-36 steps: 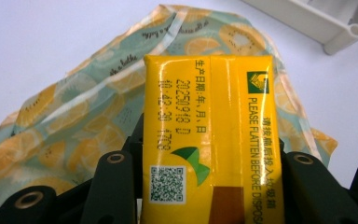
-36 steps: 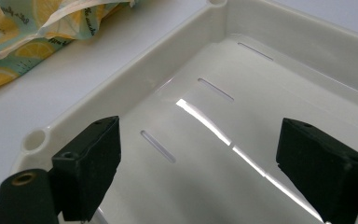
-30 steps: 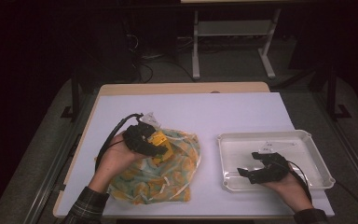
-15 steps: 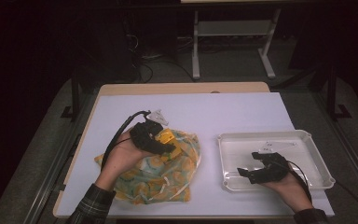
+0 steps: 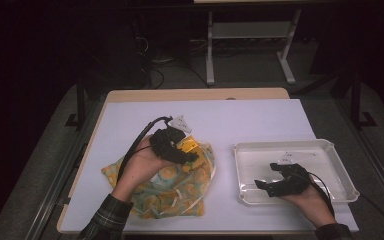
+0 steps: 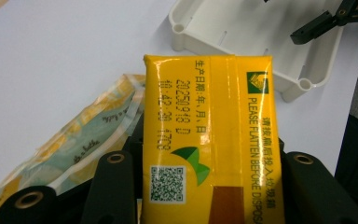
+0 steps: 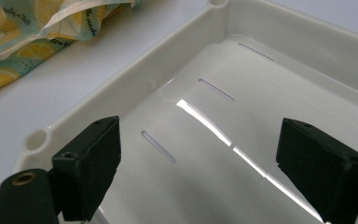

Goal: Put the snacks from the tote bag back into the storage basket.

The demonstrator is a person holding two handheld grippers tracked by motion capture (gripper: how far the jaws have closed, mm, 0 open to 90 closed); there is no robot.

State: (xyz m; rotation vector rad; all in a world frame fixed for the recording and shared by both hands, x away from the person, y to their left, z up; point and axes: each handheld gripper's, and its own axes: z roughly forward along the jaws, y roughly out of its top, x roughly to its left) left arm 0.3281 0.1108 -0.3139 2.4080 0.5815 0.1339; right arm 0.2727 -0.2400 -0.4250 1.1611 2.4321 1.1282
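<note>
My left gripper (image 5: 186, 150) is shut on a yellow drink carton (image 5: 190, 144), held just above the upper edge of a lemon-print fabric bag (image 5: 172, 184) that lies on the white table. In the left gripper view the carton (image 6: 209, 130) stands upright between the black jaws, printed side up, with the bag (image 6: 72, 137) below it. My right gripper (image 5: 263, 185) rests over the near left part of a white plastic tray (image 5: 290, 147). Its jaws stand wide apart with nothing between them (image 7: 200, 158), above the tray's slotted floor (image 7: 223, 93).
The white table top (image 5: 240, 120) reaches back to a wooden edge. A corner of the bag (image 7: 23, 32) lies close to the tray's left wall (image 7: 135, 88). A metal stand (image 5: 250, 35) sits on the dark floor behind the table.
The left gripper has moved a little to the right and up with the yellow carton, which now shows more fully outside the bag. The right gripper has stayed still.
</note>
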